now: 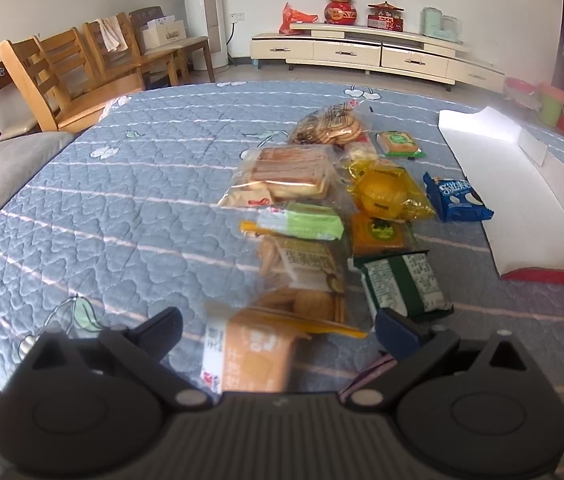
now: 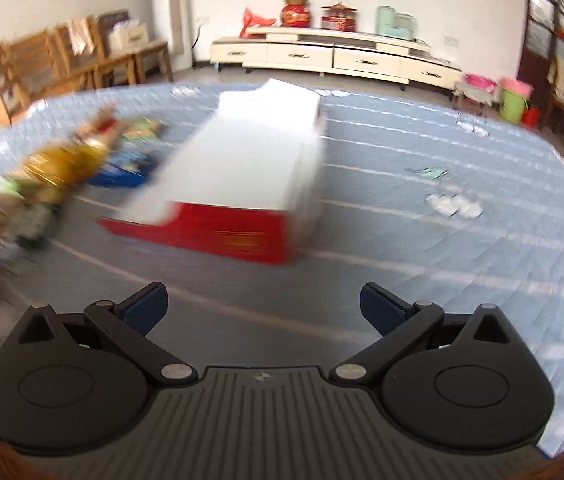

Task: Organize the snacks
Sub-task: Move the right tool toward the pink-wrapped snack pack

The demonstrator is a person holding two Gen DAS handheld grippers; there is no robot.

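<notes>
**Snack pile on quilt, both tongs spread**

Currently the left gripper (image 1: 278,330) stands wide, its blue fingertips (image 1: 166,326) either side of a tan wrapped biscuit packet (image 1: 248,356), not closed on it. Beyond that packet, loose snack packs run away across the grey-blue quilted cover (image 1: 122,208): dark green packet (image 1: 402,284), yellow bag (image 1: 386,196), blue cookie pack (image 1: 456,198). Right of the blue pack lies an open white-lined red cardboard box (image 1: 522,184).

Right gripper (image 2: 264,306) is wide, empty, near that box (image 2: 242,236); view blurred.
</notes>
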